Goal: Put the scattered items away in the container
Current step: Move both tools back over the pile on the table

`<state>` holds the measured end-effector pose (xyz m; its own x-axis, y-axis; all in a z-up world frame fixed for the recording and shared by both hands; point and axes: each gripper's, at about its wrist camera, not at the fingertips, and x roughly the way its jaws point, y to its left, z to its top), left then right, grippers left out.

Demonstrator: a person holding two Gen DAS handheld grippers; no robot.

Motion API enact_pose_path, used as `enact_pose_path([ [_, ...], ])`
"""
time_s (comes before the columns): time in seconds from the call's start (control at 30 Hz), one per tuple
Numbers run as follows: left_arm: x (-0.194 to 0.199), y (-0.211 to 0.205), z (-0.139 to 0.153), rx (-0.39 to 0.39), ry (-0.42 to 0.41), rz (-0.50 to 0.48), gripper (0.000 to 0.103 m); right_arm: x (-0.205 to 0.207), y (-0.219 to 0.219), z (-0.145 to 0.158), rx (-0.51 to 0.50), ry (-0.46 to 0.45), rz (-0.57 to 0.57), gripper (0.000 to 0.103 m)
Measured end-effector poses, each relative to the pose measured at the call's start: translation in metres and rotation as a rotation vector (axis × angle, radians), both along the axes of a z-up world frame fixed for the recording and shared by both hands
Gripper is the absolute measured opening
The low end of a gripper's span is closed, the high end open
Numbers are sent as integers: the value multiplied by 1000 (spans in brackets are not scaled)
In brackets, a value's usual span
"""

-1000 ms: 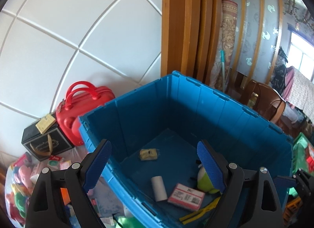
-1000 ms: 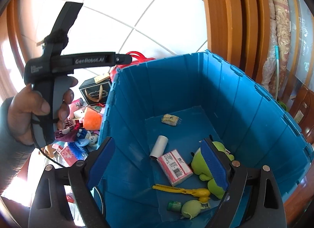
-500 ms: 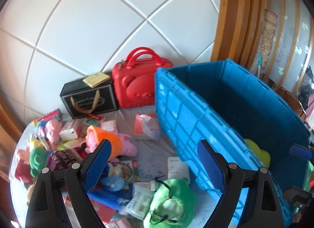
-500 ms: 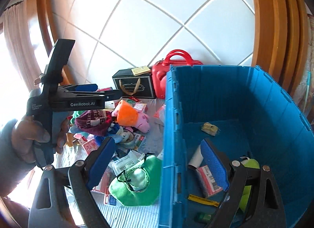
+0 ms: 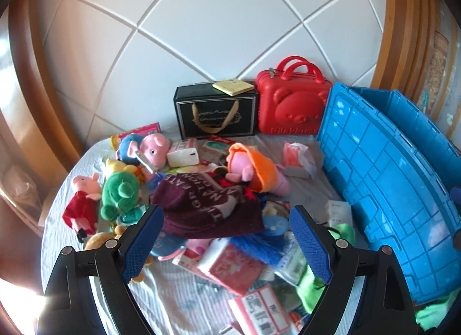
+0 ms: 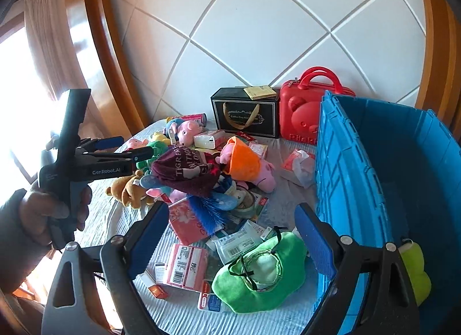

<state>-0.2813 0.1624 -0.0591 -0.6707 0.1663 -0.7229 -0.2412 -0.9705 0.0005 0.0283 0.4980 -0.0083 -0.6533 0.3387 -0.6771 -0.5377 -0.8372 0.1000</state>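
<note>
Your blue crate (image 6: 374,167) at 3 o'clock holds a yellow-green plush (image 6: 415,271). Your left gripper (image 5: 224,240) and right gripper (image 6: 233,237) hang with jaws apart, empty.

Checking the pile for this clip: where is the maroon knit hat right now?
The maroon knit hat lies mid-pile in both views, on top of the heap just left of the orange-hooded pig plush and right of the green plush.
</note>
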Motion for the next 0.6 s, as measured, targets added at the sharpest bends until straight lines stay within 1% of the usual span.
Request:
enact_pose_path([
  [0.17,5,-41,-13,3,-24,35,90,-26,-19,-11,-9,-26,18,89],
  [0.33,12,-76,-29,-7,-56,61,90,-49,-38,-30,-29,-63,39,89],
  [0.6,21,-136,-63,-41,-105,113,90,-81,-57,-78,-83,-144,50,89],
])
